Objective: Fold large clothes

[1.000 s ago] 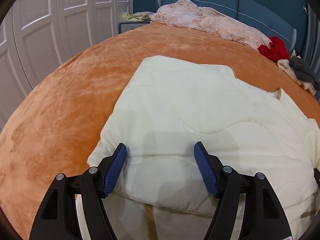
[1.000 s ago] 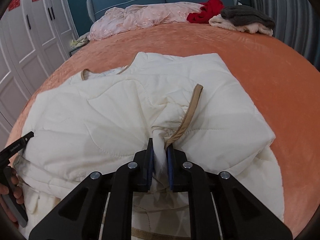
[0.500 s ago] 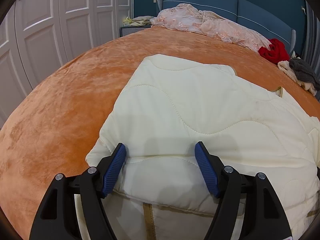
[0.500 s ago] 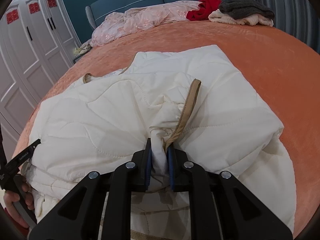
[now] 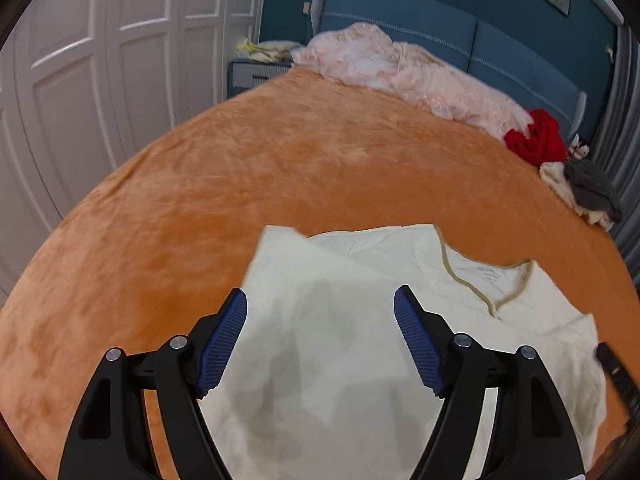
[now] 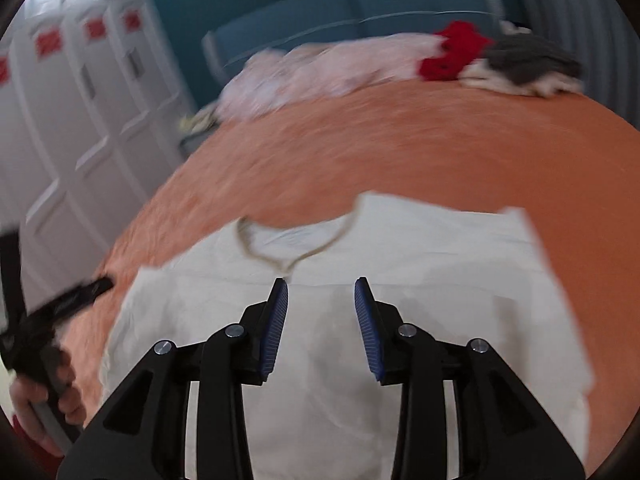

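While the left gripper (image 5: pixel 320 344) gapes wide, the right gripper (image 6: pixel 321 322), just opening, hangs empty above the cream garment (image 6: pixel 440 264).

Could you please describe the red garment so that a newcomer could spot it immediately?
Look to the bed's blue headboard. Along its foot lies a row of loose laundry; the red garment sits crumpled between the pink bedding and a cream-and-grey pile, the only bright red there.

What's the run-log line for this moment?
left gripper: open, empty | right gripper: just been opening, empty | cream garment: flat on orange bed
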